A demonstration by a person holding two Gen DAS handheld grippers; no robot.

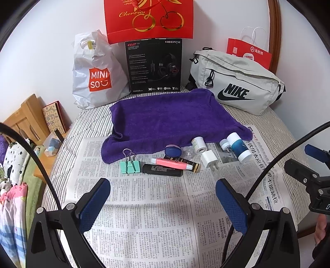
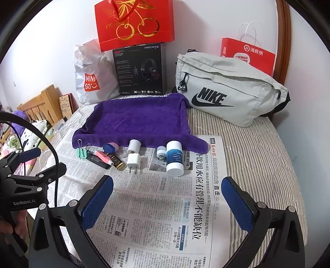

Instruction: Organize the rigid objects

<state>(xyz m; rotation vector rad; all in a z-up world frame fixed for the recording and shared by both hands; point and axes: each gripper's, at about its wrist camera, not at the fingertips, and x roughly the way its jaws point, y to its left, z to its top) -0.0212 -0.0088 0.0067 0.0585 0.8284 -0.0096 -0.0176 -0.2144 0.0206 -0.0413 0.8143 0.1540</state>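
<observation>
Several small objects lie in a row on newspaper (image 1: pixel 156 206) in front of a purple towel (image 1: pixel 165 117): a mint binder clip (image 1: pixel 130 166), a black stick (image 1: pixel 163 170), a pink tube (image 1: pixel 171 163), a blue round case (image 1: pixel 173 150), a white plug (image 1: pixel 209 159), a white roll (image 1: pixel 199 145) and a blue-and-white bottle (image 1: pixel 239 147). The plug (image 2: pixel 133 160) and bottle (image 2: pixel 174 157) also show in the right wrist view. My left gripper (image 1: pixel 163 204) is open and empty, short of the row. My right gripper (image 2: pixel 167 204) is open and empty, short of the bottle.
At the back stand a white Miniso bag (image 1: pixel 94 72), a black headset box (image 1: pixel 153 66), a red cherry bag (image 1: pixel 148 18), a grey Nike bag (image 1: pixel 237 82) and a red paper bag (image 1: pixel 249 53). A wooden stand (image 1: pixel 24 119) is left of the striped bed.
</observation>
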